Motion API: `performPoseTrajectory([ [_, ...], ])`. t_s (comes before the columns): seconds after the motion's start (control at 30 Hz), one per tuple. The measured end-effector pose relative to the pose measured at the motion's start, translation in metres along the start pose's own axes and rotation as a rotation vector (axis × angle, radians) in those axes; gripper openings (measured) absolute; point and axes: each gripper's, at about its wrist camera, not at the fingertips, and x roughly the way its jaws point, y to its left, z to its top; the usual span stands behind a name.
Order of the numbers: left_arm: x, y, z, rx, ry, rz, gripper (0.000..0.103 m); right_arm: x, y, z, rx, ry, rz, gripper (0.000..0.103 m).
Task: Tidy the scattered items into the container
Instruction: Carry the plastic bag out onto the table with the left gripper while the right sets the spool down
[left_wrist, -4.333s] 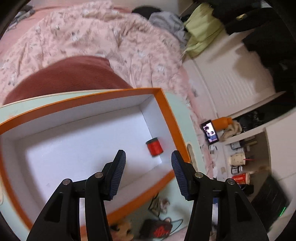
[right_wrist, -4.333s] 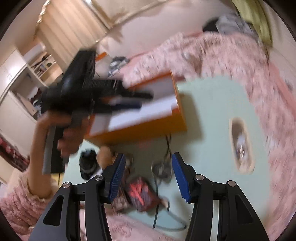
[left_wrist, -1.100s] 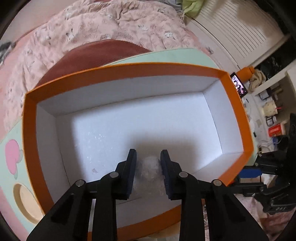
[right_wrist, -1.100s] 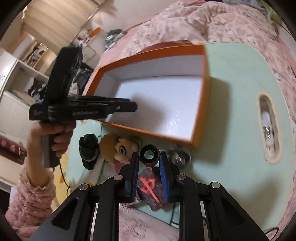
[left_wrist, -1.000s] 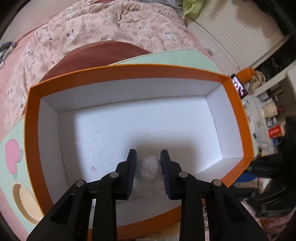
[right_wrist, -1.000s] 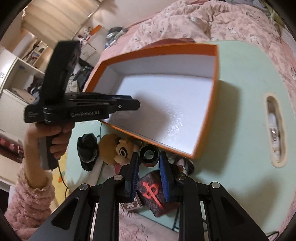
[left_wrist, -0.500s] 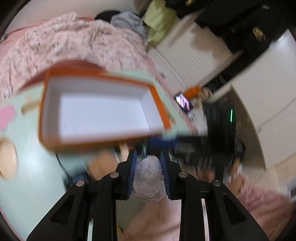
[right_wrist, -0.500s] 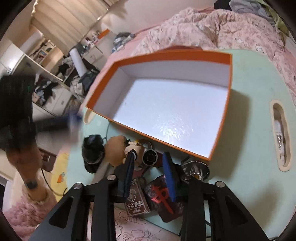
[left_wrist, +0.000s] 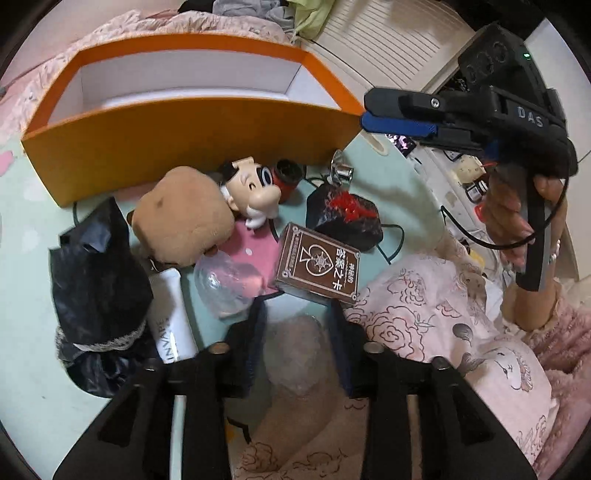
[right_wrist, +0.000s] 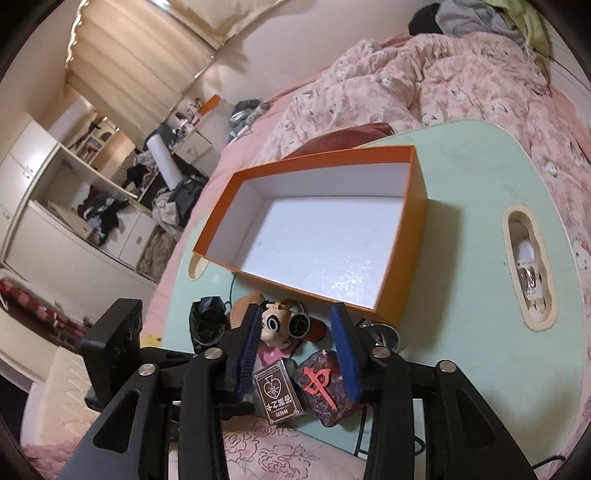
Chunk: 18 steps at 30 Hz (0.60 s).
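The orange box (right_wrist: 413, 221) with a white inside stands empty on the mint table (right_wrist: 480, 295); it also shows in the left wrist view (left_wrist: 177, 129). My left gripper (left_wrist: 295, 325) is shut on a crumpled clear plastic wad (left_wrist: 295, 354), low over the table's near edge. My right gripper (right_wrist: 295, 332) is open and empty above the clutter; it also shows in the left wrist view (left_wrist: 399, 114). The red spool (left_wrist: 286, 179) lies by the box's front wall, next to a doll (left_wrist: 251, 195).
In front of the box lie a brown plush (left_wrist: 181, 218), a black bag (left_wrist: 96, 280), a white tube (left_wrist: 171, 325), a clear wrapper (left_wrist: 225, 280), a brown card box (left_wrist: 317, 266), a black block with a red sign (left_wrist: 343, 218) and a metal piece (left_wrist: 341, 171). Pink bedding surrounds the table.
My left gripper has pulled back from over the box to the table's near edge, still holding the plastic wad. My right gripper has opened, let the red spool down by the box and risen.
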Motion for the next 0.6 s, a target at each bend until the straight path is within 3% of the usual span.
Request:
performPoseTrajectory([
  [0.07, -0.011, 0.001, -0.002, 0.021, -0.038, -0.006, 0.055, -0.001, -0.005, 0.000, 0.009, 0.014, -0.013, 0.043],
  [0.23, -0.059, 0.030, 0.000, -0.055, -0.223, -0.073, 0.055, 0.004, -0.019, 0.007, 0.044, 0.009, -0.050, 0.043],
  [0.33, -0.096, 0.052, 0.001, -0.116, -0.421, 0.095, 0.055, 0.004, -0.026, 0.013, 0.053, -0.016, -0.091, 0.043],
  [0.4, -0.114, 0.063, -0.004, -0.158, -0.538, 0.197, 0.062, -0.002, -0.033, 0.014, 0.072, -0.044, -0.099, 0.044],
  [0.43, -0.117, 0.069, -0.005, -0.184, -0.570, 0.235, 0.069, -0.006, -0.038, 0.013, 0.087, -0.054, -0.085, 0.044],
  [0.57, -0.110, 0.090, -0.003, -0.282, -0.597, 0.285, 0.070, -0.022, -0.055, 0.016, 0.155, -0.153, -0.122, 0.045],
  [0.6, -0.104, 0.093, 0.000, -0.307, -0.596, 0.289, 0.070, -0.025, -0.058, 0.018, 0.175, -0.190, -0.140, 0.051],
])
